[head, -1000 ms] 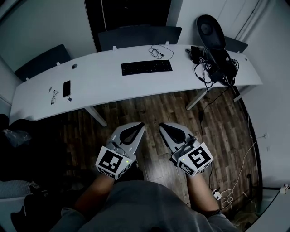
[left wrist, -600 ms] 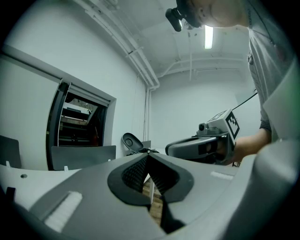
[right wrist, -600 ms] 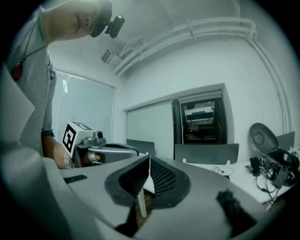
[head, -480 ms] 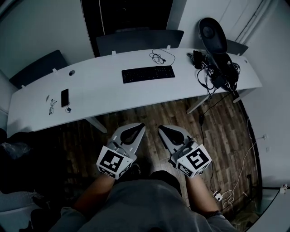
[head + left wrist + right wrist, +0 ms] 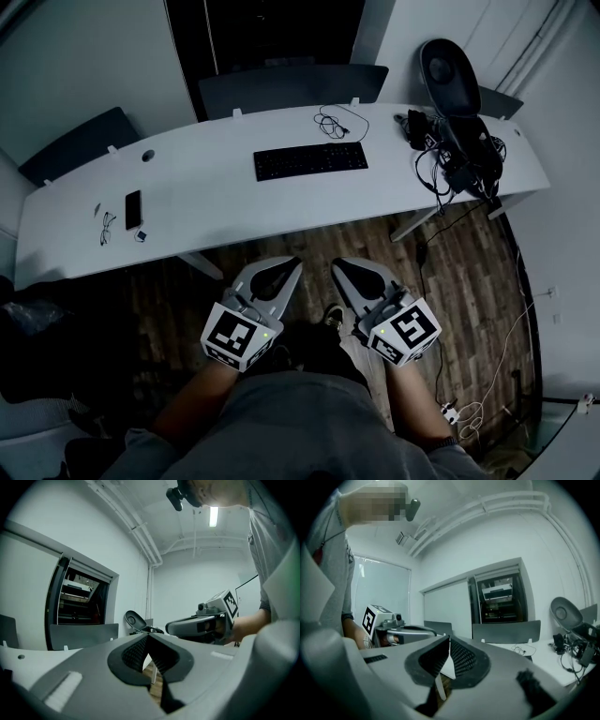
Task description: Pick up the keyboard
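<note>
Closing in now: the tabletop and the keyboard sit lower and nearer in my head view than a second ago. The keyboard lies flat near the tabletop's middle, straight ahead and still well apart from me, its long axis running left to right across my path. My left gripper and right gripper point forward side by side over the floor, both closed tight and empty, neither one nearer.

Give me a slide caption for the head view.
Left gripper and right gripper, both shut, short of the keyboard on the desk.
</note>
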{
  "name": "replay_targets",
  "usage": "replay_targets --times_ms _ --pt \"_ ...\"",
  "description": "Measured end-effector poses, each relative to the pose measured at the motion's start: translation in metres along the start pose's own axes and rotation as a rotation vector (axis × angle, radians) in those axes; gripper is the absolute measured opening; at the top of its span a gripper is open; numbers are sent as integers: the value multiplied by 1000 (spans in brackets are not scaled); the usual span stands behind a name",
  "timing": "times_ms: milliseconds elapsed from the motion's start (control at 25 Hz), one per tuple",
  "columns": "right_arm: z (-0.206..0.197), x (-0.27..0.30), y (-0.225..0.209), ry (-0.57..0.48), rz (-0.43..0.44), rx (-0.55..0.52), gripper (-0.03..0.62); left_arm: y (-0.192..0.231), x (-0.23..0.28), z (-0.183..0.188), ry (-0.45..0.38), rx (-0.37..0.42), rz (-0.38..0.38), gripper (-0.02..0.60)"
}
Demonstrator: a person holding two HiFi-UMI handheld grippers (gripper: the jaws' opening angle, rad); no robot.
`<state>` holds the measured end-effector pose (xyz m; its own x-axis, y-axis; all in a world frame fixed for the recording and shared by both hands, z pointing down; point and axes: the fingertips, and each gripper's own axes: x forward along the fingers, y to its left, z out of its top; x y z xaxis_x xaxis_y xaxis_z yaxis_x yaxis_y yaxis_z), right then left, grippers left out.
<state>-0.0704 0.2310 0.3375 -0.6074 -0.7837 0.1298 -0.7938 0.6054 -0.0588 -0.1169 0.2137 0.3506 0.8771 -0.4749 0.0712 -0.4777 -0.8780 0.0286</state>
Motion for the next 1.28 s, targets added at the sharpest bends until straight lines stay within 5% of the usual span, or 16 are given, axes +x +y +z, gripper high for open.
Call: replay_targets --times_ms 1280 --pt "-7 32 -218 27 189 -21 15 56 196 3 88 4 192 5"
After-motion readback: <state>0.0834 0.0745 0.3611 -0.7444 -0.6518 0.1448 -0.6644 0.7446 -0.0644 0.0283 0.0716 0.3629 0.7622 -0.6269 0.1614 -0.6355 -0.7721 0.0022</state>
